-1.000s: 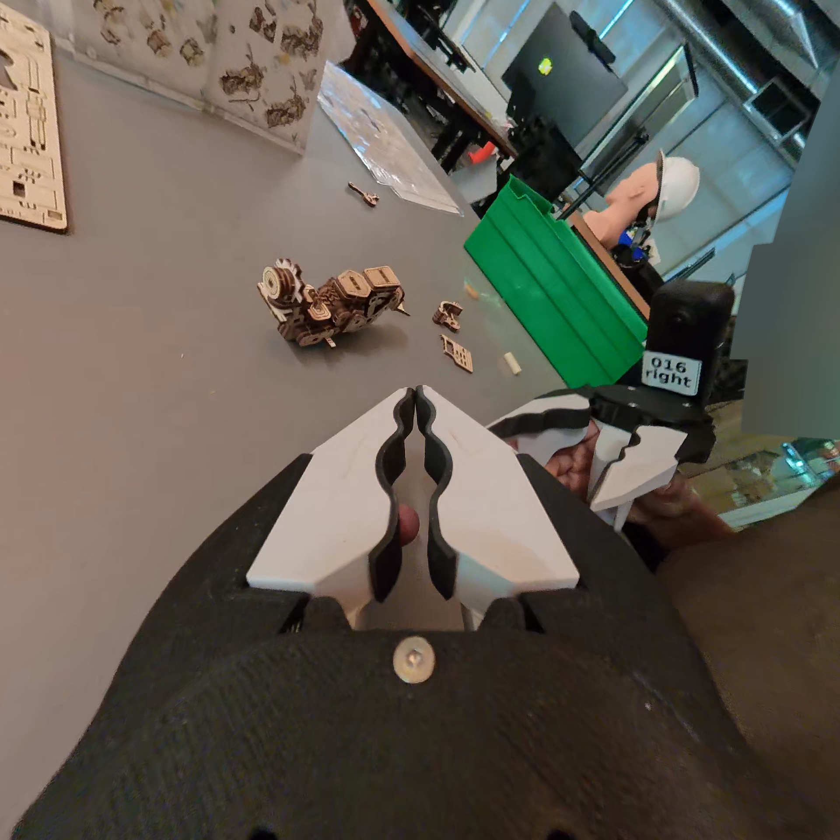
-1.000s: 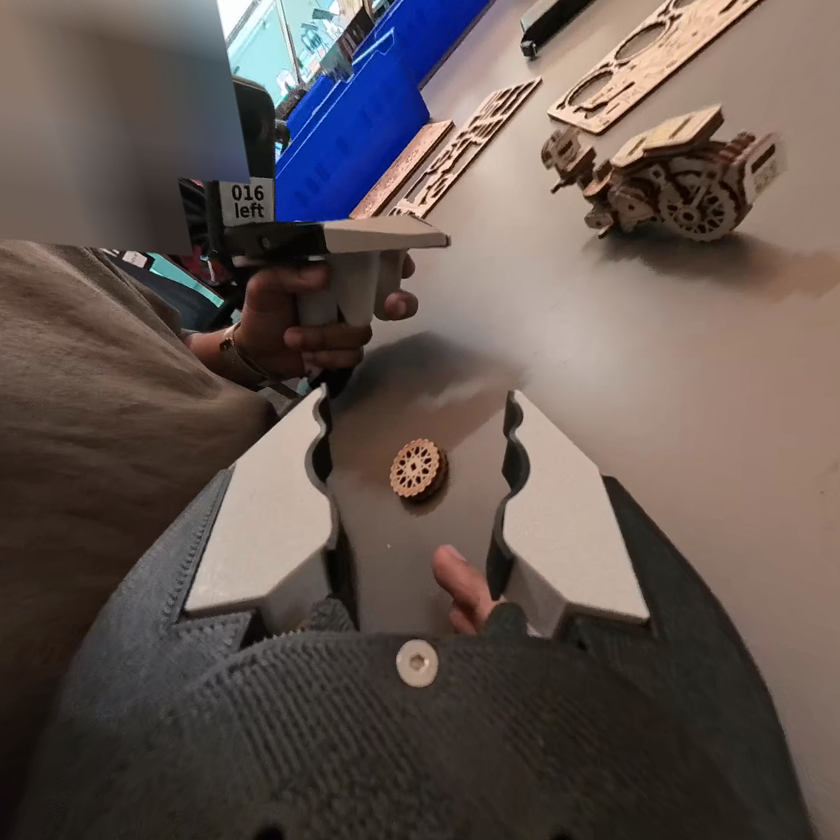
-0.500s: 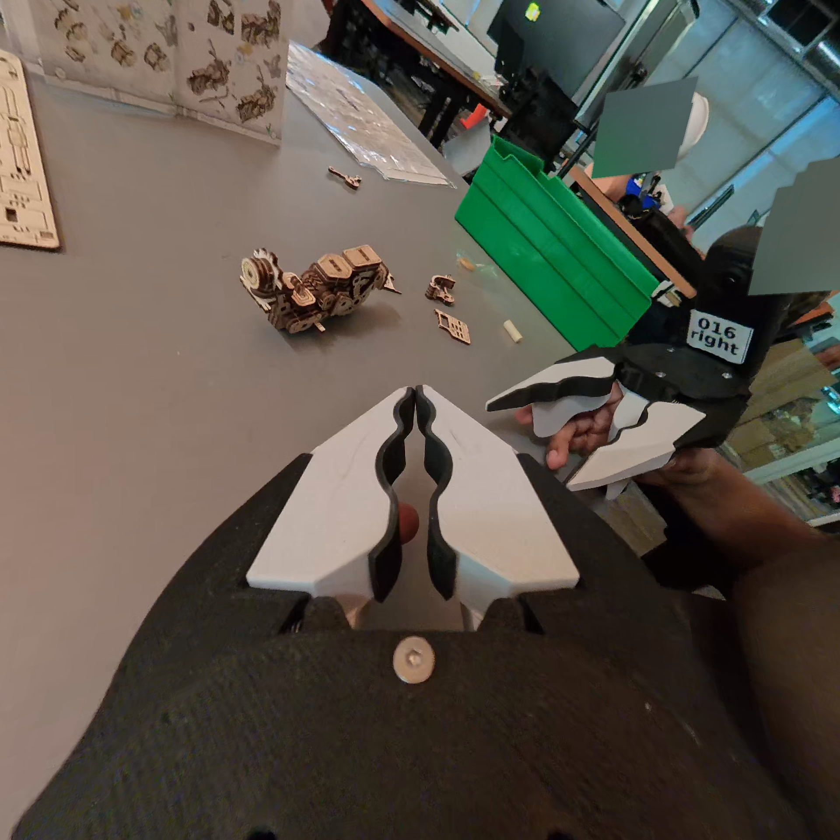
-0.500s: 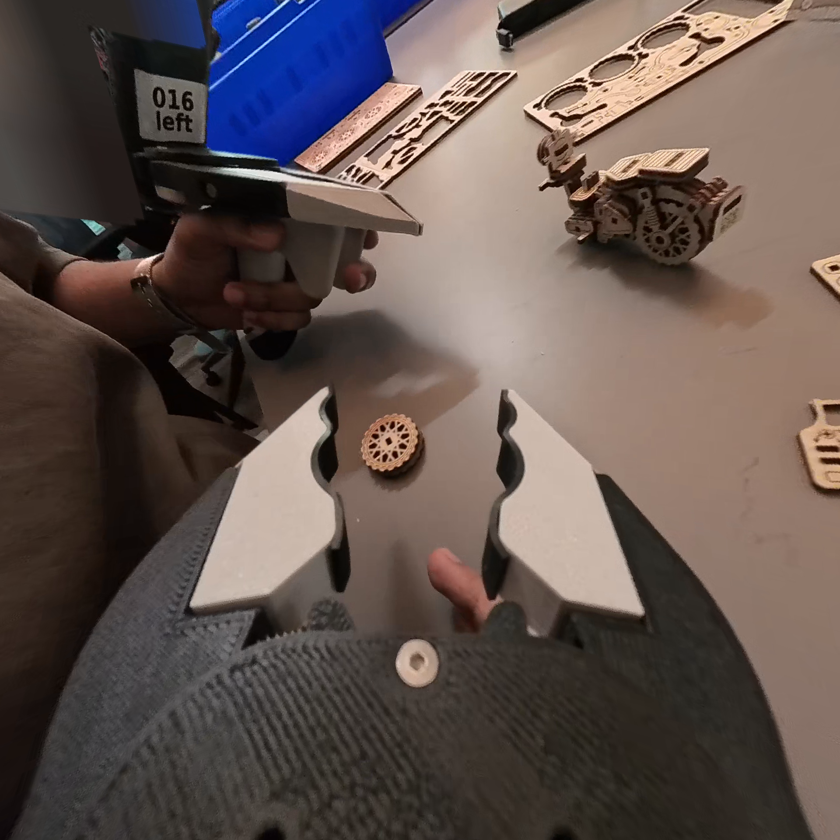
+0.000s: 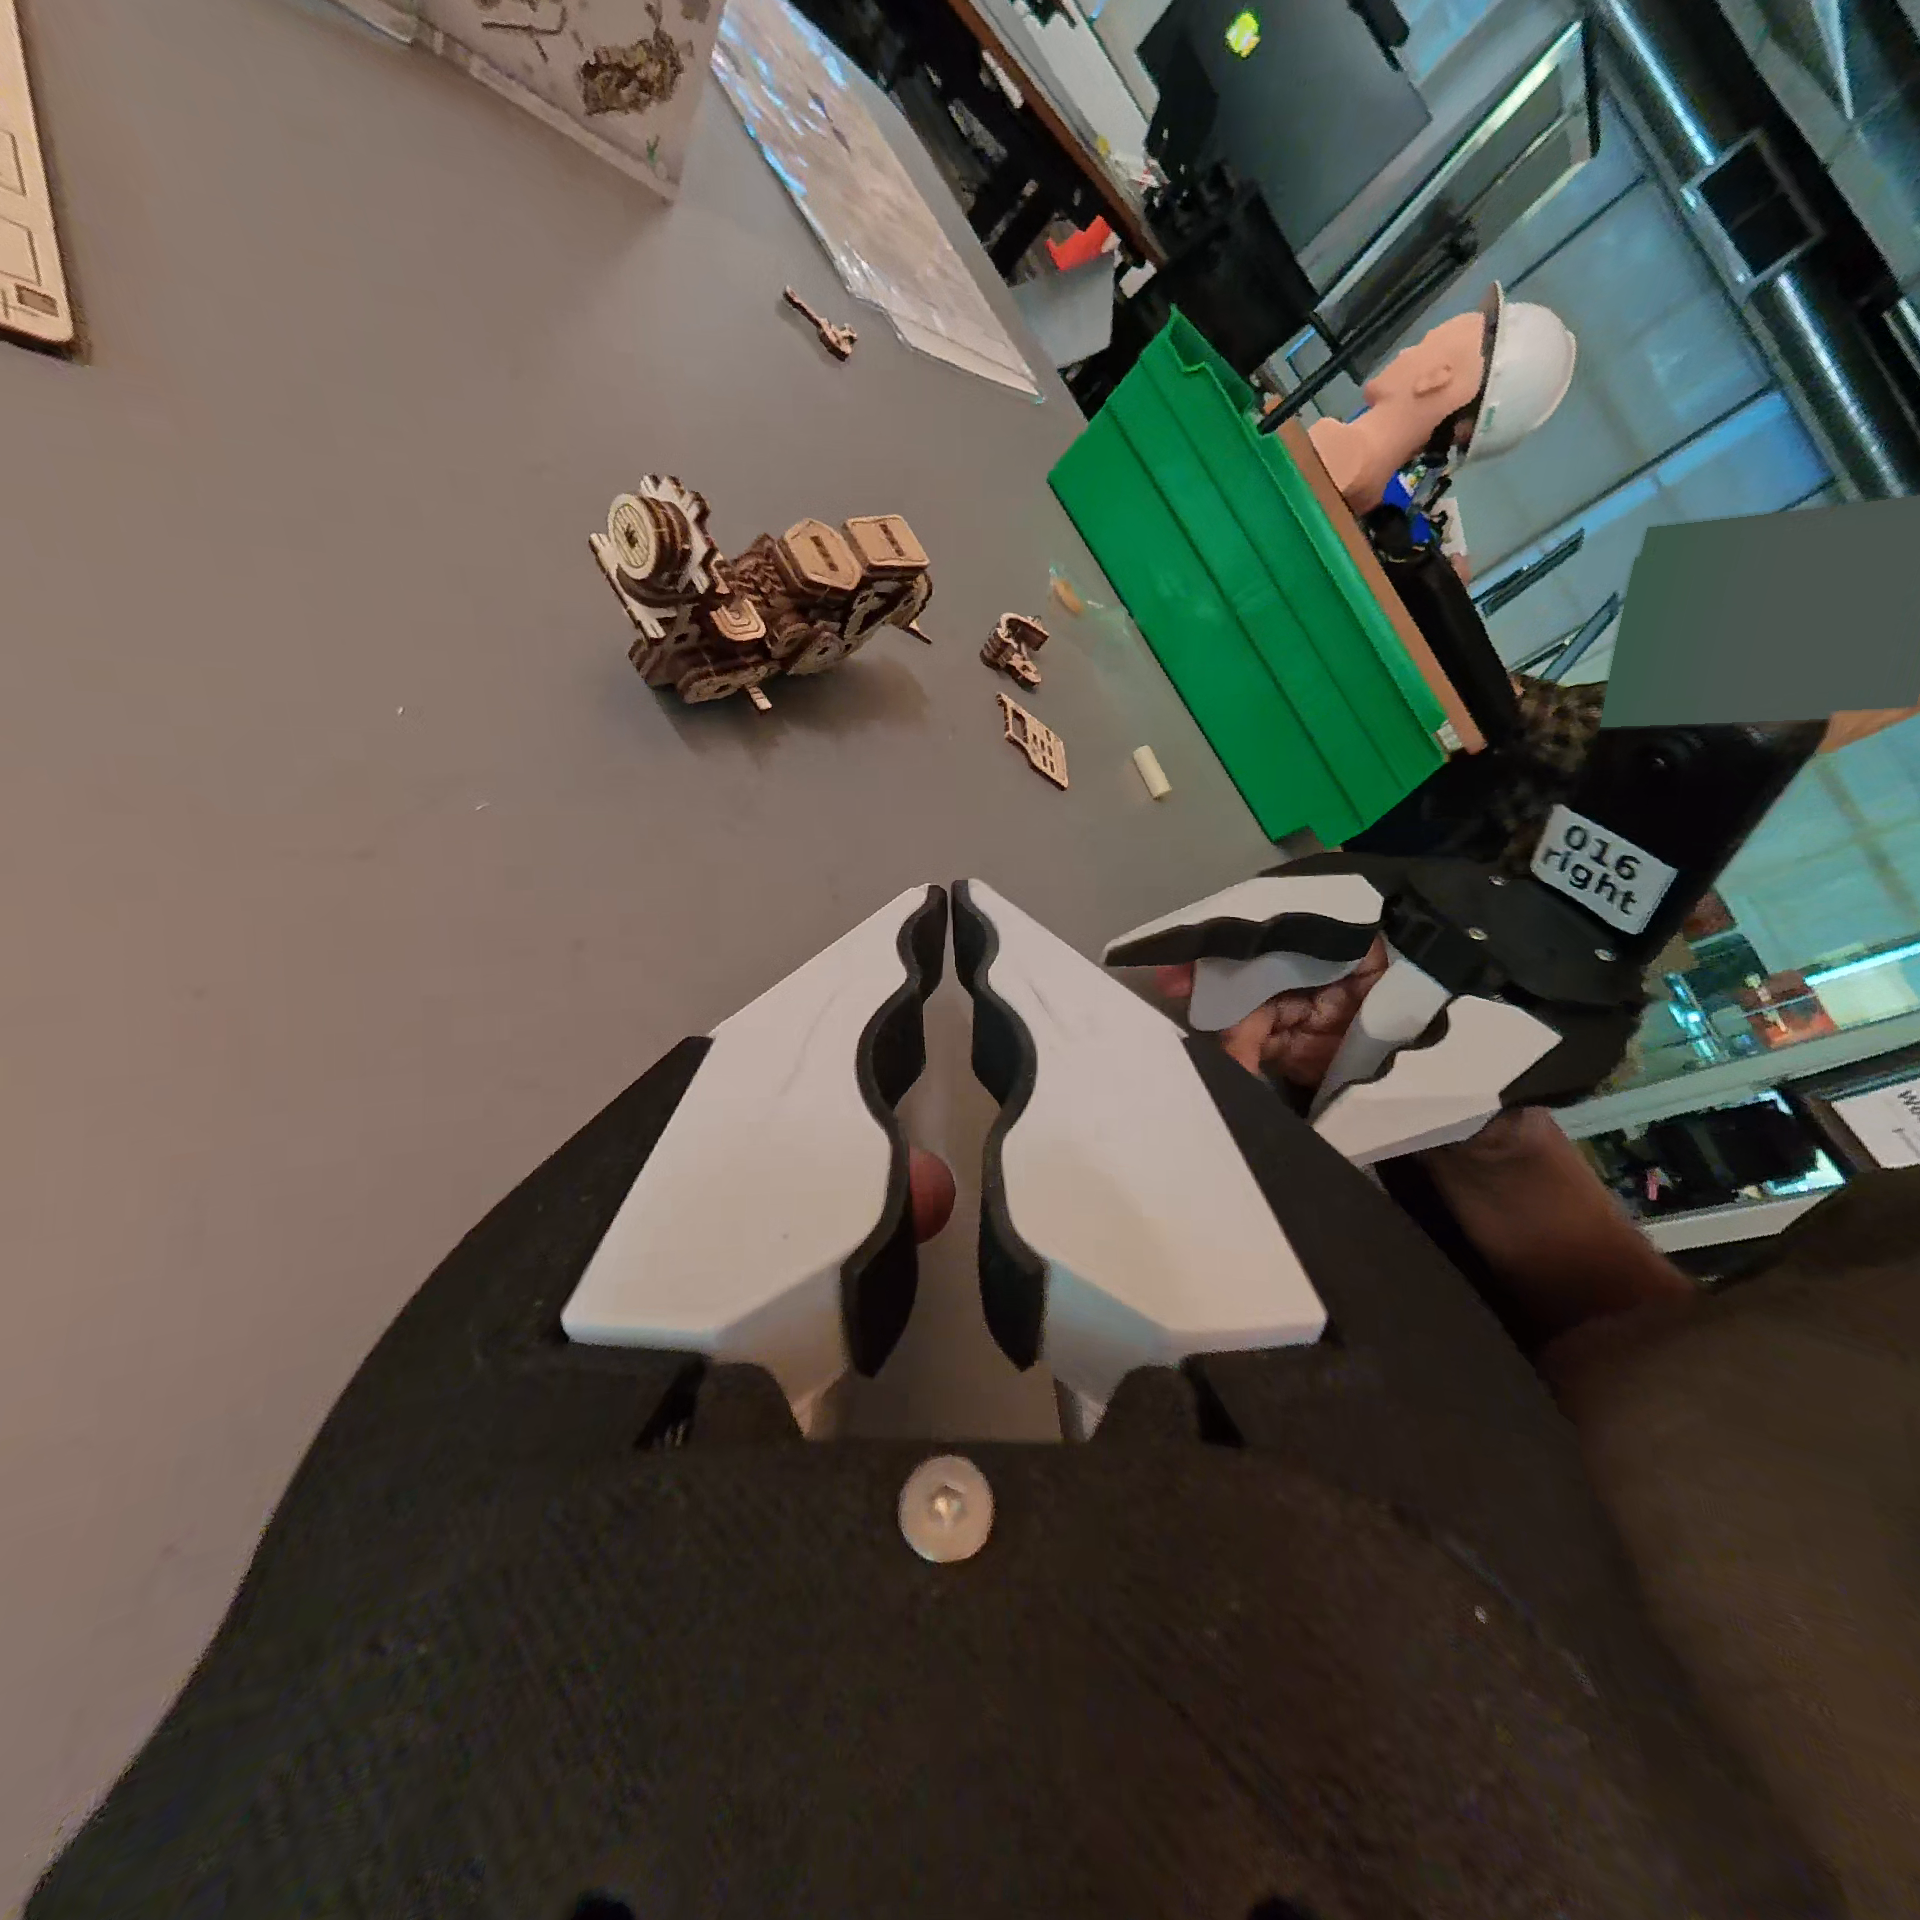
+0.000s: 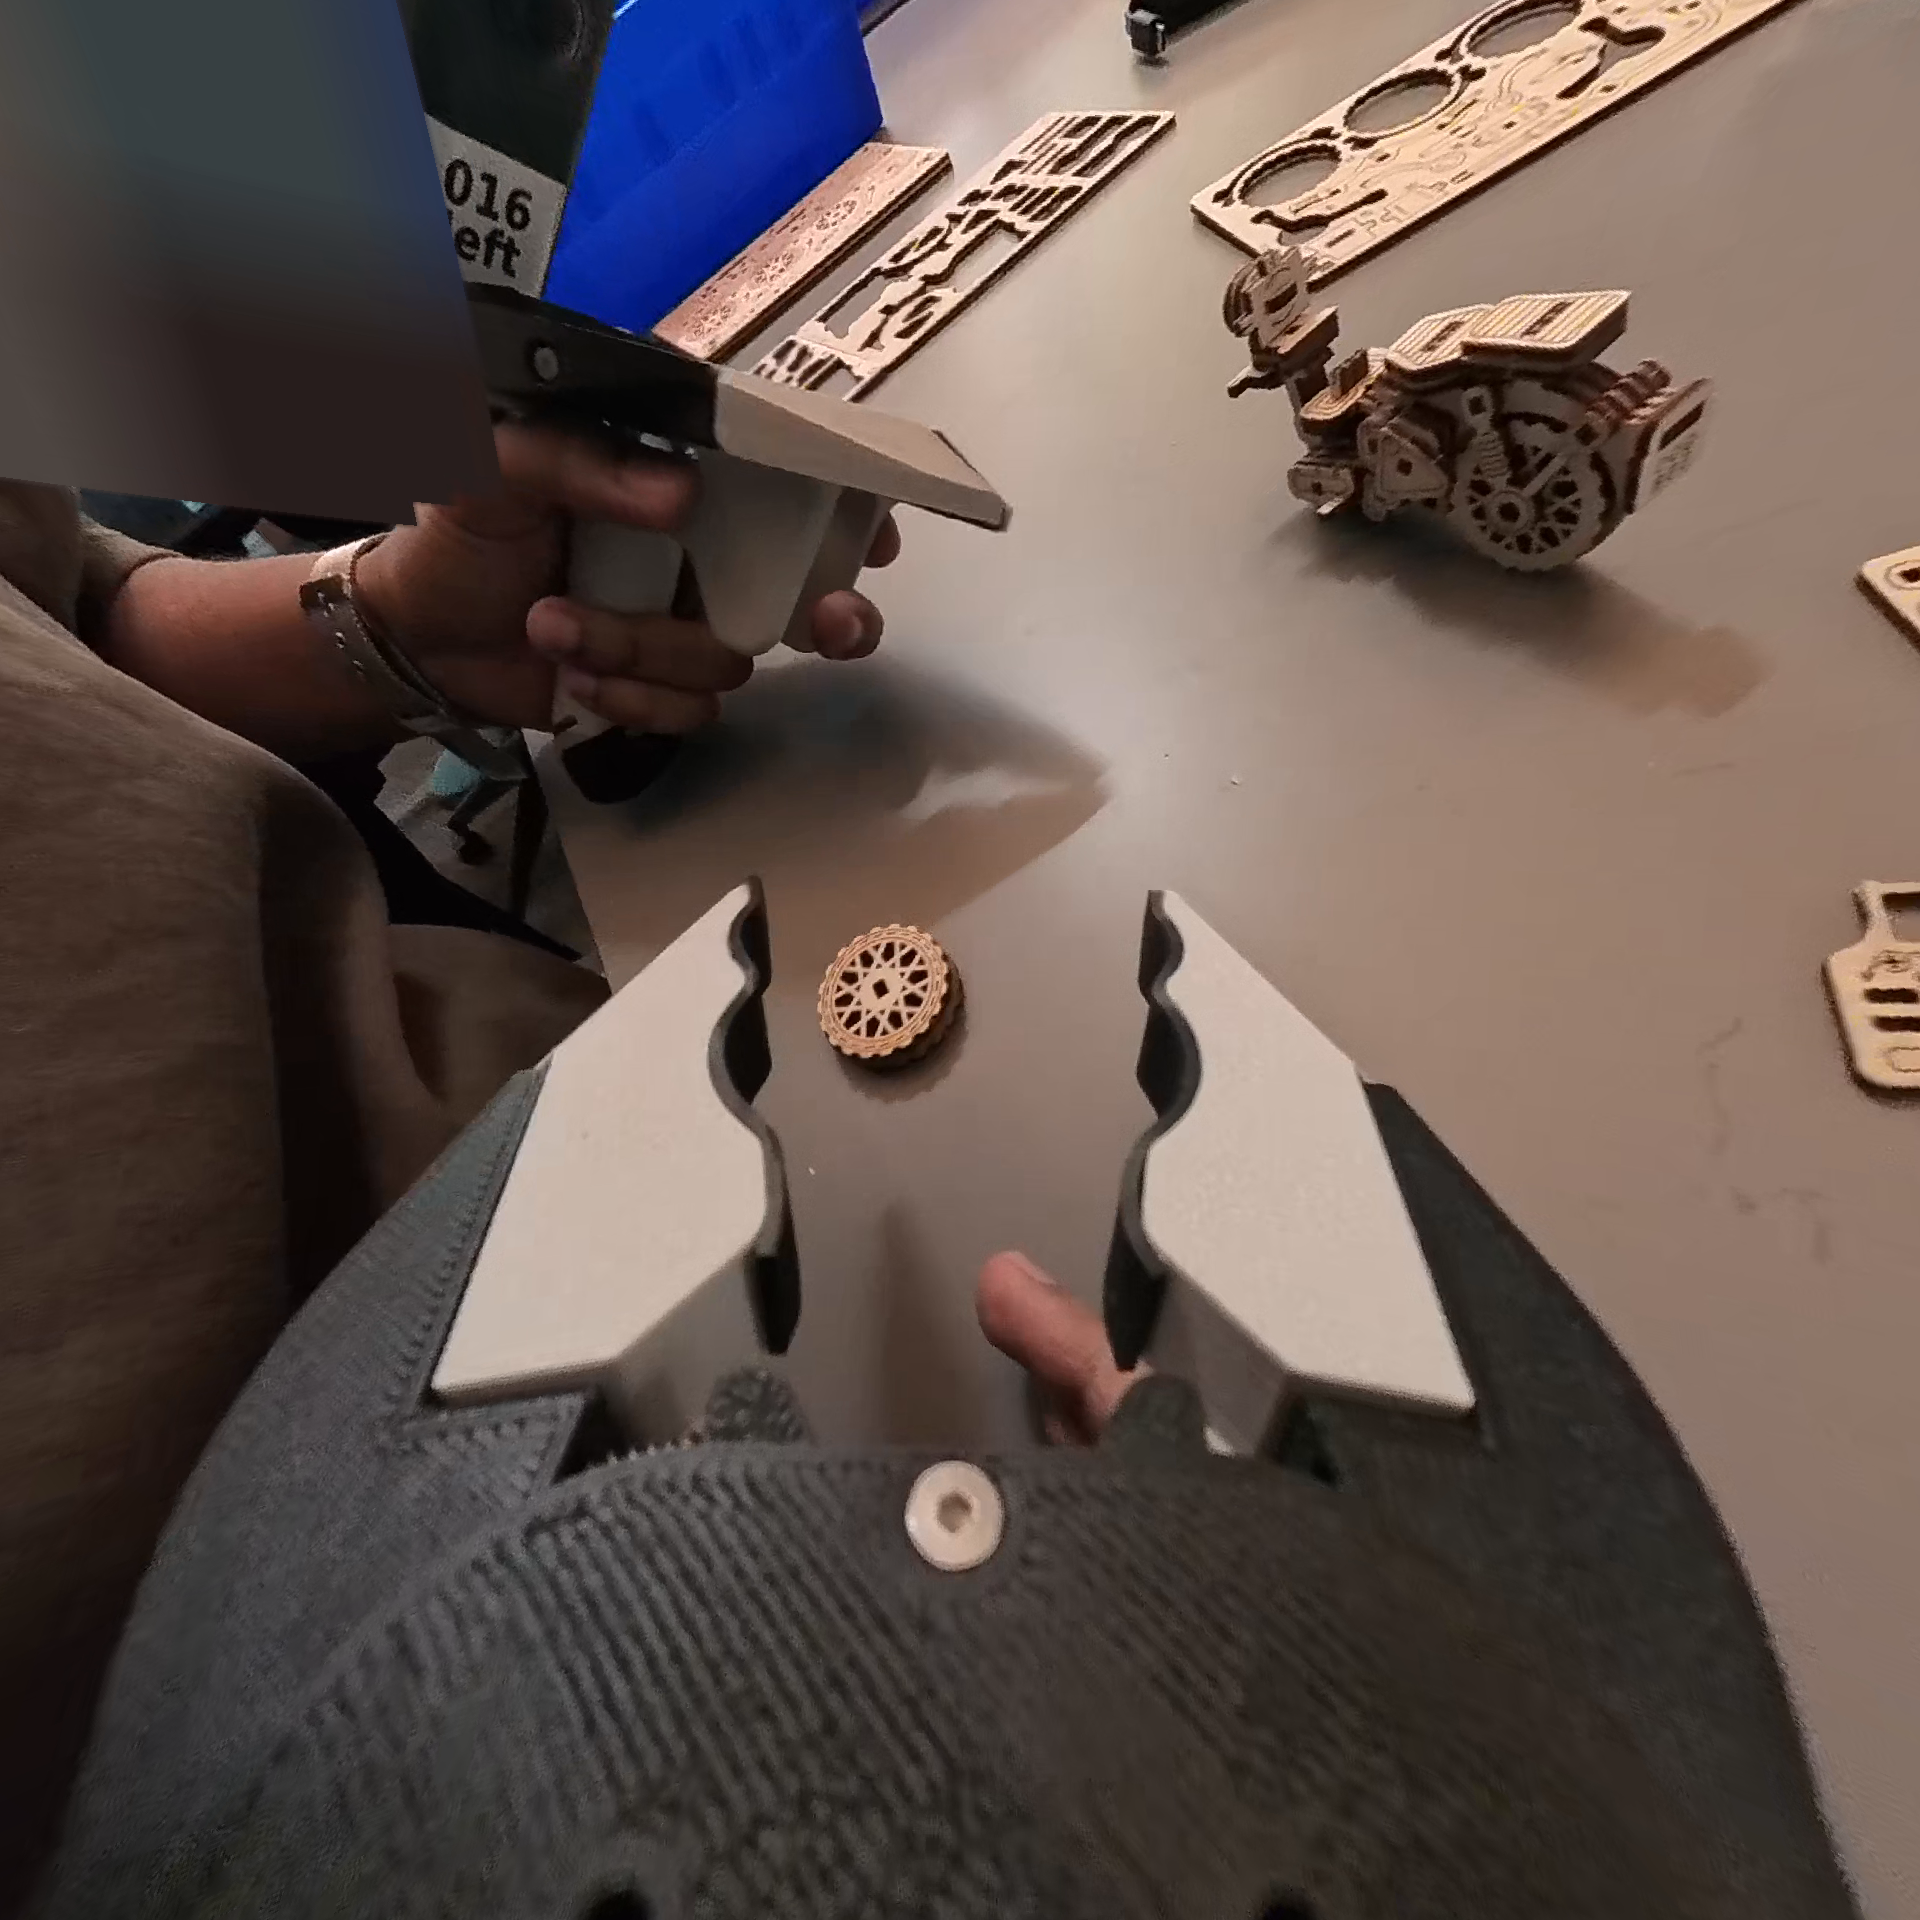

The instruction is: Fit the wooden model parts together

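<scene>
The right gripper point(image 6: 951, 914) hangs wide apart above a small wooden wheel point(image 6: 890, 1010), which lies flat near the table point(image 6: 1455, 935) edge closest to the person. The left gripper point(image 5: 949, 896) is closed on nothing. The wooden model point(image 6: 1475, 416) stands farther in.

The left gripper point(image 5: 950, 896) has two white wedge-shaped fingers point(image 5: 769, 1132) lined with wavy black pads, set in a black ribbed printed body with one silver screw point(image 5: 944, 1508) at its centre; the right gripper point(image 6: 956, 914) is built alike, its body grey-black; each carries a white label; a brown sleeve point(image 6: 156, 935) and a metal wrist bracelet point(image 6: 353, 634) show.
</scene>
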Demonstrator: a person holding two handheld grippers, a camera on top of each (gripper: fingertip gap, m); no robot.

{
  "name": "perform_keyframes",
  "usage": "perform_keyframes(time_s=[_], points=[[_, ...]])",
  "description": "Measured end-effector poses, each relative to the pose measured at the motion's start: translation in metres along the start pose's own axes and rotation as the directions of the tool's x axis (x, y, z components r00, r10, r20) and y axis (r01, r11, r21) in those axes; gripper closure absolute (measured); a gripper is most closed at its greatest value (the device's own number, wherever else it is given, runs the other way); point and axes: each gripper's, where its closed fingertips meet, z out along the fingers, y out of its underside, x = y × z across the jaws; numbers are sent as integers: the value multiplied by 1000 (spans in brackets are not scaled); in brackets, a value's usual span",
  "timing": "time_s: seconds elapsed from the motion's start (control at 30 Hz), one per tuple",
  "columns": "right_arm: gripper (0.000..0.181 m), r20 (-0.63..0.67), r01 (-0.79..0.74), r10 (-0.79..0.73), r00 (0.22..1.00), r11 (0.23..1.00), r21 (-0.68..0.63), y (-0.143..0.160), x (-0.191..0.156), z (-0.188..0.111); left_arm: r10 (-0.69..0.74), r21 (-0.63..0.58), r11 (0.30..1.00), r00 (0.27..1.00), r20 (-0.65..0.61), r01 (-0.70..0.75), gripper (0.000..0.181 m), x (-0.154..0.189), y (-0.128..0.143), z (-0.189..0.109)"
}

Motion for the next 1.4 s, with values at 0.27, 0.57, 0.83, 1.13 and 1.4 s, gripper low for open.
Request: perform_keyframes(time_s=[0.27, 0.57, 0.83, 1.13, 1.4], points=[[111, 16, -87, 86, 996, 992, 87, -12, 11, -11, 103, 18, 995, 993, -64, -102, 154, 24, 5, -3], [113, 44, -77, 72, 996, 987, 143, -33, 12, -4, 222, 57, 973, 974, 56, -225, 154, 19, 8, -22], [114, 45, 25, -29, 999, 997, 75, -33, 6, 19, 213, 106, 967, 965, 154, -231, 153, 3, 4, -43], [114, 41, 45, -47, 998, 997, 59, -32, 8, 24, 166, 114, 976, 975, 149, -183, 151, -3, 3, -44], [114, 38, 14, -17, 999, 998, 67, -34, 12, 23, 78, 108, 990, 989, 122, -91, 150, -11, 1, -40]])
